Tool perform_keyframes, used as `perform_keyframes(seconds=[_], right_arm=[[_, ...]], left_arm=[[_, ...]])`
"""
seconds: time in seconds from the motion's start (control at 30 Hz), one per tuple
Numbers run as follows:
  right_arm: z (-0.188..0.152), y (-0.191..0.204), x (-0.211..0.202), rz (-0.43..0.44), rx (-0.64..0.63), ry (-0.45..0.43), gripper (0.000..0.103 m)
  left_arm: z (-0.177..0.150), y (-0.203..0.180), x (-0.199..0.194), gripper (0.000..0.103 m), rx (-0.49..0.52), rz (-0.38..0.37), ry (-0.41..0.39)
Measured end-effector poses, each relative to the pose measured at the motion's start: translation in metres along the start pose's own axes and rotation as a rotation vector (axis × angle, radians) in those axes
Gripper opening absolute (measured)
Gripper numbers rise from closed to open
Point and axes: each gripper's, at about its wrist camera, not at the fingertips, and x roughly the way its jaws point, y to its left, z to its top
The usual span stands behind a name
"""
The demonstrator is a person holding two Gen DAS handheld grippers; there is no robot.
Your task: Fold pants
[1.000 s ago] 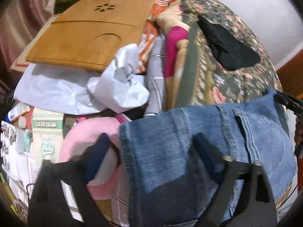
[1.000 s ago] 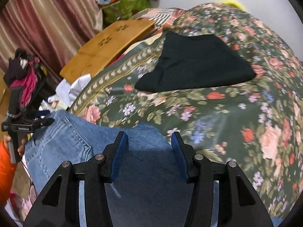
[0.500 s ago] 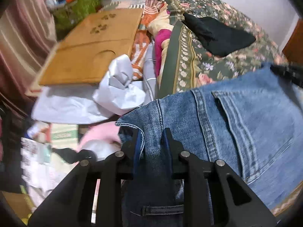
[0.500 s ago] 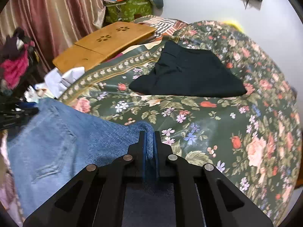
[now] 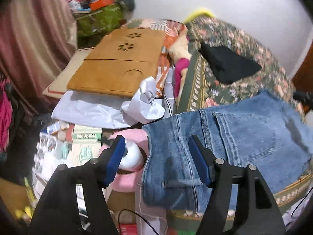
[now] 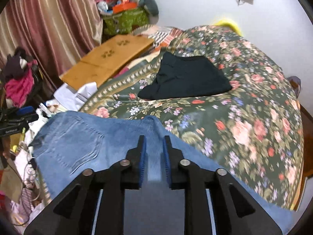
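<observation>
The blue jeans (image 5: 244, 137) lie back-pocket up at the near edge of the floral bed cover (image 5: 225, 90). My left gripper (image 5: 156, 140) hovers over their left corner. Its jaws are opening wide and the pads do not touch the denim between them. In the right wrist view the jeans (image 6: 78, 143) spread to the left. My right gripper (image 6: 154, 138) sits over a raised ridge of denim. Its jaws are opening and stand a little apart, with cloth between the pads but not pinched. The left gripper (image 6: 17, 117) shows at that view's left edge.
A folded black garment (image 6: 187, 78) lies further up the bed cover (image 6: 244, 107). A wooden board (image 5: 117, 66) rests on clutter left of the bed, above white paper (image 5: 142, 105) and a pink object (image 5: 129, 154). Curtains (image 6: 49, 23) hang at the left.
Half a second ago both grippers were shut on the jeans' edge. Now both have let go, their jaws apart, and both have lifted back. The jeans lie on the bed.
</observation>
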Motion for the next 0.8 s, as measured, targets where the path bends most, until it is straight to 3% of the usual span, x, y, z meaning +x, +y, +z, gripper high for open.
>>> perform_keyframes(seconds=[0.07, 0.1, 0.23, 0.4, 0.5, 0.57, 0.6, 0.8], right_arm=[[-0.011, 0.0, -0.016, -0.003, 0.01, -0.021, 0.036], [-0.018, 0.0, -0.024, -0.005, 0.015, -0.032, 0.038], [-0.048, -0.002, -0.044, -0.008, 0.044, -0.038, 0.039], [-0.081, -0.004, -0.045, -0.007, 0.104, -0.002, 0.039], [-0.101, -0.004, -0.048, 0.002, 0.136, 0.012, 0.039], [-0.109, -0.002, -0.05, 0.014, 0.144, 0.013, 0.039], [-0.113, -0.001, -0.051, 0.014, 0.146, 0.012, 0.039], [-0.123, -0.013, -0.046, -0.037, 0.204, 0.019, 0.039]], left_arm=[[-0.011, 0.004, -0.002, 0.067, -0.025, -0.022, 0.035], [-0.016, 0.005, -0.002, 0.067, -0.038, -0.031, 0.053], [-0.045, 0.008, 0.011, 0.067, -0.116, -0.06, 0.133], [-0.071, 0.011, 0.036, 0.067, -0.286, -0.13, 0.202], [-0.074, 0.013, 0.039, 0.05, -0.359, -0.215, 0.21], [-0.072, 0.008, 0.033, 0.035, -0.334, -0.192, 0.189], [-0.07, 0.004, 0.029, 0.021, -0.297, -0.133, 0.173], [-0.068, 0.004, 0.008, 0.018, -0.227, -0.064, 0.106]])
